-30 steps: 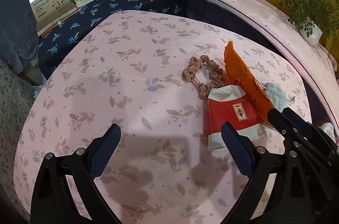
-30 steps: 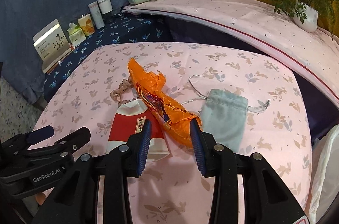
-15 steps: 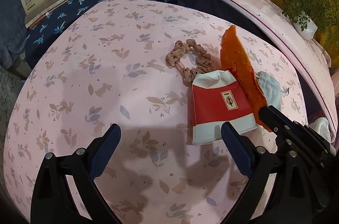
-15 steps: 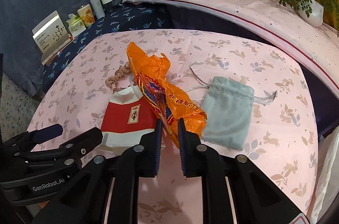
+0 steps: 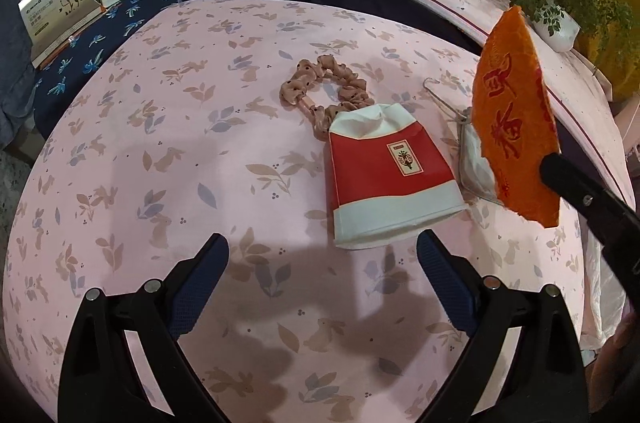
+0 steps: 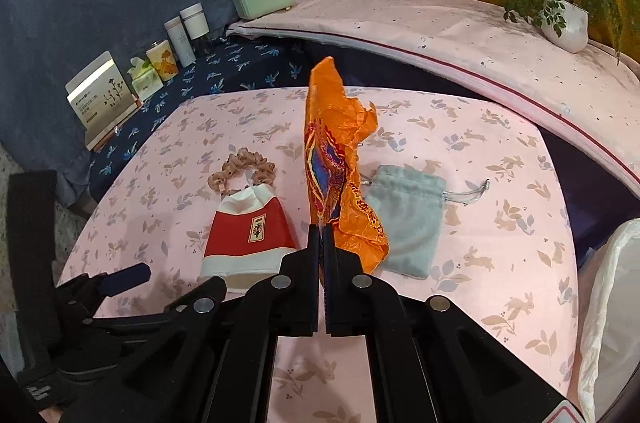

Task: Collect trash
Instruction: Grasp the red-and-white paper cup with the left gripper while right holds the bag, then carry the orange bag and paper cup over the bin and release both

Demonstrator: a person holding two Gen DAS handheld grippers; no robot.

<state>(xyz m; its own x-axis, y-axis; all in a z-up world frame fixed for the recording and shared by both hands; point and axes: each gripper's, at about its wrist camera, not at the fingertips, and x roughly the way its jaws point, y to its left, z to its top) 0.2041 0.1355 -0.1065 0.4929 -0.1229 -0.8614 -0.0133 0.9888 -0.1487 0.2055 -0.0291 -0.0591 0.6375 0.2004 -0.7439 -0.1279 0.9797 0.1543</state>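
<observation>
A: We find the right gripper (image 6: 322,229) pinching the orange wrapper (image 6: 340,159), lifted above the pink tablecloth (image 6: 500,263); red characters show, not legible.

B: We note the left gripper (image 5: 322,263) spread wide, nothing between, near the red-and-white pouch (image 5: 390,179). Its label is unreadable.

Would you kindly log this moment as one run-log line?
right gripper: shut on orange wrapper, lifted | left gripper: open, empty, near red pouch | grey pouch: on table
</observation>
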